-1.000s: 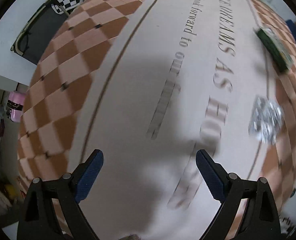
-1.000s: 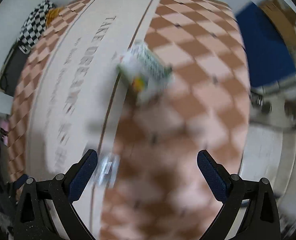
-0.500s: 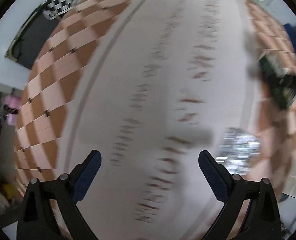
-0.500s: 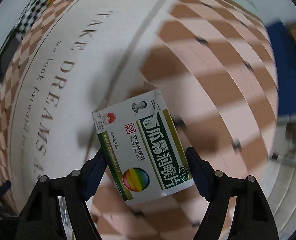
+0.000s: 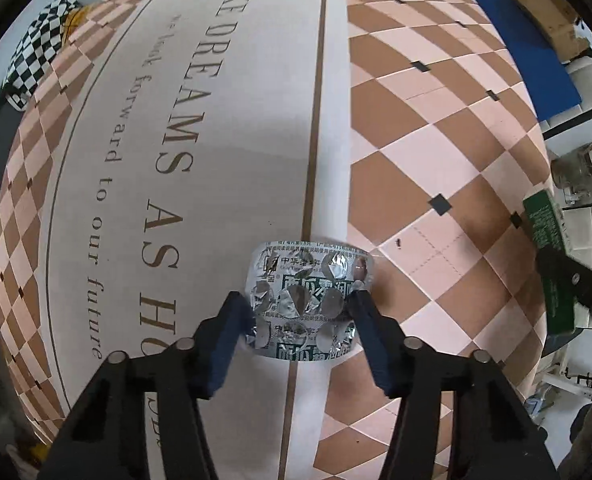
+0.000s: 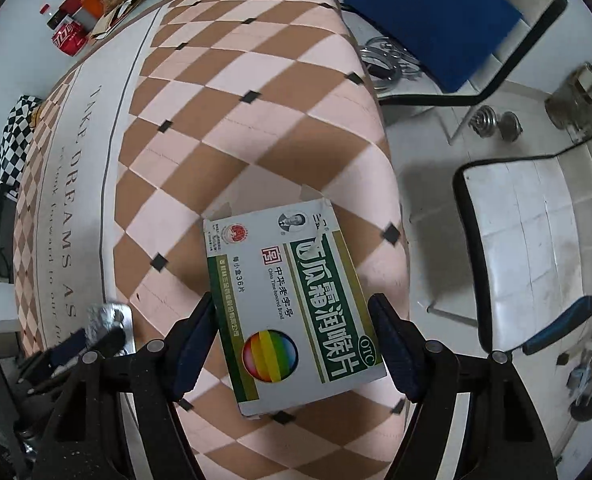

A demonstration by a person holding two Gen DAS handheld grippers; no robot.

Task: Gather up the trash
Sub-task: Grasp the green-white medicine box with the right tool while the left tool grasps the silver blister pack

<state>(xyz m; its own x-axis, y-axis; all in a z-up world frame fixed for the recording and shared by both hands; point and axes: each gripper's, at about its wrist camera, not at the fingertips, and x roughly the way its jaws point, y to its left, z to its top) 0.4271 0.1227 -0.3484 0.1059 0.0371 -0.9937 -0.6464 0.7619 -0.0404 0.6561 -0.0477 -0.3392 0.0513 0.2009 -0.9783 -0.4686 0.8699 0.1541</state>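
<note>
One silver foil blister pack (image 5: 310, 300), long axis running six to twelve o'clock, sits clamped in the left gripper (image 5: 300, 312). One green-and-white cardboard medicine box (image 6: 291, 308), long axis five to eleven, sits clamped in the right gripper (image 6: 291, 336).

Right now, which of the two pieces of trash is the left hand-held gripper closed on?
The silver foil blister pack, crinkled with its pockets popped, sits between the left hand-held gripper fingers. The green-and-white medicine box is in the right hand-held gripper.

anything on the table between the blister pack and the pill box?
Only bare checkered tablecloth between blister pack and pill box, seen in the right wrist view.
</note>
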